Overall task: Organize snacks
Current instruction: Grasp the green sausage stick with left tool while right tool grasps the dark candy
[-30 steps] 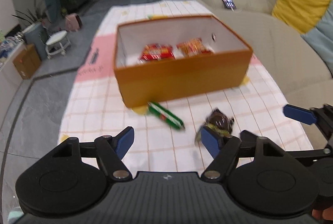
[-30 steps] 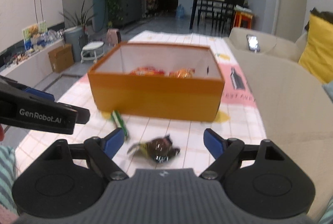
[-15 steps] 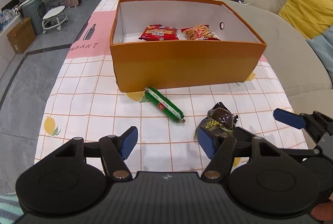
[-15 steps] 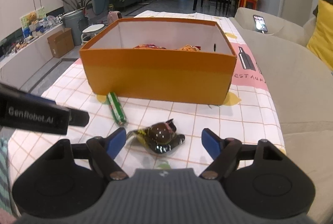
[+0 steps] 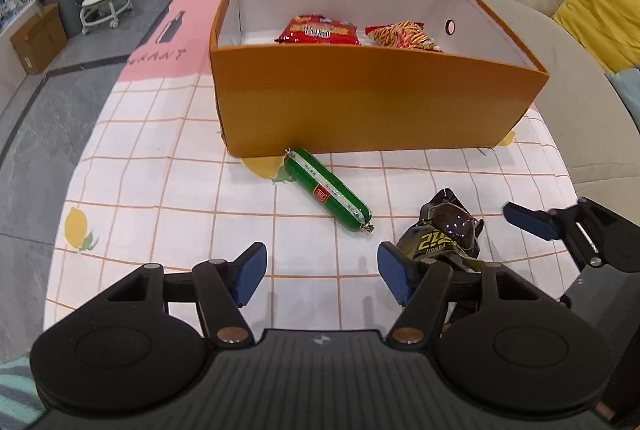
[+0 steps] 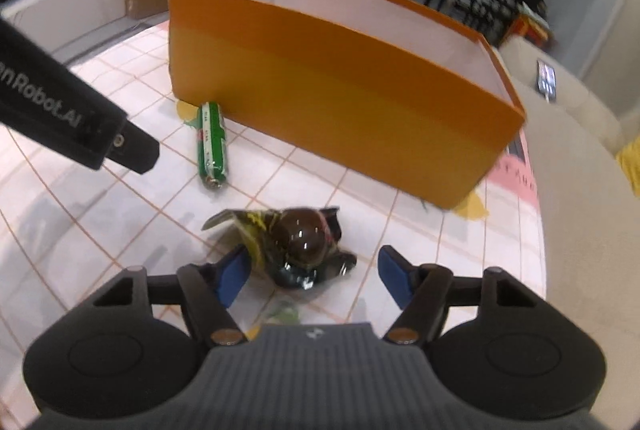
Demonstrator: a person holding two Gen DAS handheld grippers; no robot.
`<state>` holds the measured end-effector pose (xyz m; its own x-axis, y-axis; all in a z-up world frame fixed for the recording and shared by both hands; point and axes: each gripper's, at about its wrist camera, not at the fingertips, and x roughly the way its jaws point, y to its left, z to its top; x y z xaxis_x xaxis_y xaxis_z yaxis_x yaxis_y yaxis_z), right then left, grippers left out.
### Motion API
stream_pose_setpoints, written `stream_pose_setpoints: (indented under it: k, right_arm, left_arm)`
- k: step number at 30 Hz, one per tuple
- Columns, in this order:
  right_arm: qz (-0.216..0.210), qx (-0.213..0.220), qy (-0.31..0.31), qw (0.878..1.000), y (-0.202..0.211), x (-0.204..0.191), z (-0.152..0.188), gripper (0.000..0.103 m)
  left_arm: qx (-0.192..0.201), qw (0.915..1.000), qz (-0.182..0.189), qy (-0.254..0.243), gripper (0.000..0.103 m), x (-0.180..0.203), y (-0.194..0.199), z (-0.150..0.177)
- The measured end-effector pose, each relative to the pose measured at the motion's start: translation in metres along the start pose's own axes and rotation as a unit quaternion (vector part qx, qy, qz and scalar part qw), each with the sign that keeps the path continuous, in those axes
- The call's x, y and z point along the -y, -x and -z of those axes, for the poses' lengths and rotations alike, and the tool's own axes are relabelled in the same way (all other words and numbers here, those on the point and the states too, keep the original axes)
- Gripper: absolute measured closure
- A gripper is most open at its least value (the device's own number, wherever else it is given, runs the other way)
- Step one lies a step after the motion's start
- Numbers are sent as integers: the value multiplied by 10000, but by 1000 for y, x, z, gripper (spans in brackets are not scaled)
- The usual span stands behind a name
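Closest to us, the right hand-held gripper (image 6: 312, 276) has just been closing, and its blue fingers sit apart around the dark shiny snack packet (image 6: 294, 244) on the desk (image 5: 160, 190); we cannot tell if they touch it. The left hand-held gripper (image 5: 322, 270) has also been closing a little and is apart with nothing inside. A bit farther lies the green sausage (image 5: 328, 190), and behind it stands the orange box (image 5: 372, 106) with two red snack bags (image 5: 318, 30).
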<state>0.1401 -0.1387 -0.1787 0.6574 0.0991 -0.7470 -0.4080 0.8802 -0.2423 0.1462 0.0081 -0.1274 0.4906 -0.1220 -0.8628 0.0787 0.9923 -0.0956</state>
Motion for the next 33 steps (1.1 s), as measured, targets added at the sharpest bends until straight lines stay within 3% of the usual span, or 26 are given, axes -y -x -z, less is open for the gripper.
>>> stream_pose_setpoints:
  k: [4,10,14,18,25,30,33]
  right_arm:
    - [6,36,418,9991,-12,-8,-3,48]
    - [-60,-18,391,9992,-23,-6,-6,66]
    - [-174,-16,135,9998,-25,2,-6,67]
    - [-360,-118,-441,9983,-28,16,-8,68]
    - [-567,-207,-1853,9808,-24,52,-12,68]
    - [-563,-193,-2307,9712,-24,66,-13,68]
    - [-549,-209,-2360,9700,-23,68,-14,68]
  left_arm:
    - [-56,10000,33,62,30,-2,-8,-3]
    - [-98,9997,98,195,33,-4,-20,-8]
    - [-147,9992,194,322,36,-5,-31,-12]
    - [-168,9987,249,409,40,-3,-41,-17]
    - [-207,9966,177,777,40,-10,-59,-29]
    - [-264,9918,59,1251,40,-15,-71,-39]
    - [-195,9924,-43,1213,41,-9,-74,-45]
